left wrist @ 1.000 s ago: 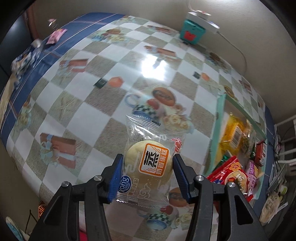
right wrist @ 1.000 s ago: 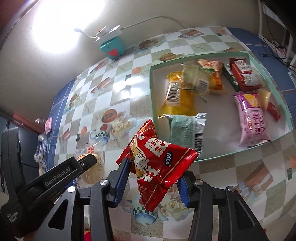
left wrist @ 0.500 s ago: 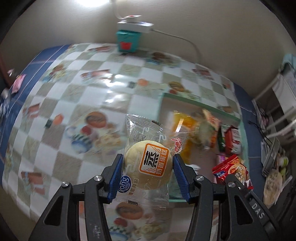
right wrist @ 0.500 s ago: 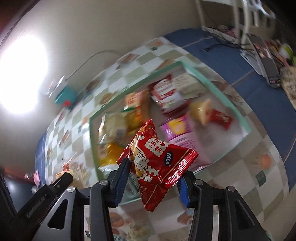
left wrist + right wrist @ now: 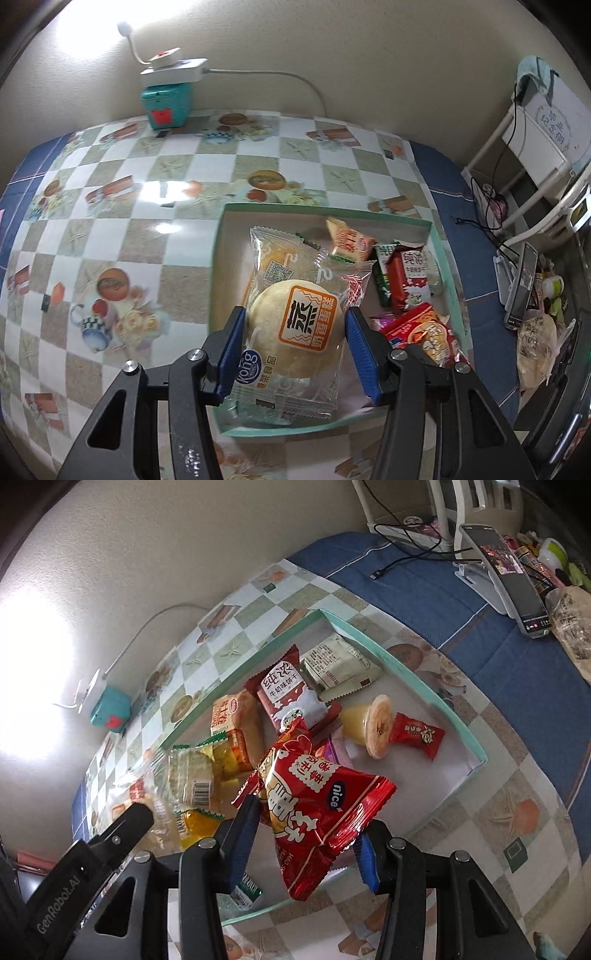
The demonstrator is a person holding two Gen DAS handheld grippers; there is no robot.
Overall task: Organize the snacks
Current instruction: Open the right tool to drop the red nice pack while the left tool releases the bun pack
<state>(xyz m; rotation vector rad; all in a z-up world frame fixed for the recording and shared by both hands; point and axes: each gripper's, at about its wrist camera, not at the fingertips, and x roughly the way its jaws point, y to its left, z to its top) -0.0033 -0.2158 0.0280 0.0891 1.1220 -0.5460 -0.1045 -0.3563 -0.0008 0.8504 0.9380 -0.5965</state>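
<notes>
At inspection, the left gripper (image 5: pixel 293 347) held the wrapped bun (image 5: pixel 295 328) above the near left part of the green tray (image 5: pixel 445 266), while the right gripper (image 5: pixel 304 840) gripped the red snack bag (image 5: pixel 317 805) above its near edge, both awaiting release downward.

Red snack bag (image 5: pixel 314 805) in right claw (image 5: pixel 303 843)

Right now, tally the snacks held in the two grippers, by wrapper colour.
Clear-wrapped bun, in the left gripper: 1
Red bag, in the right gripper: 1
Total: 2
</notes>
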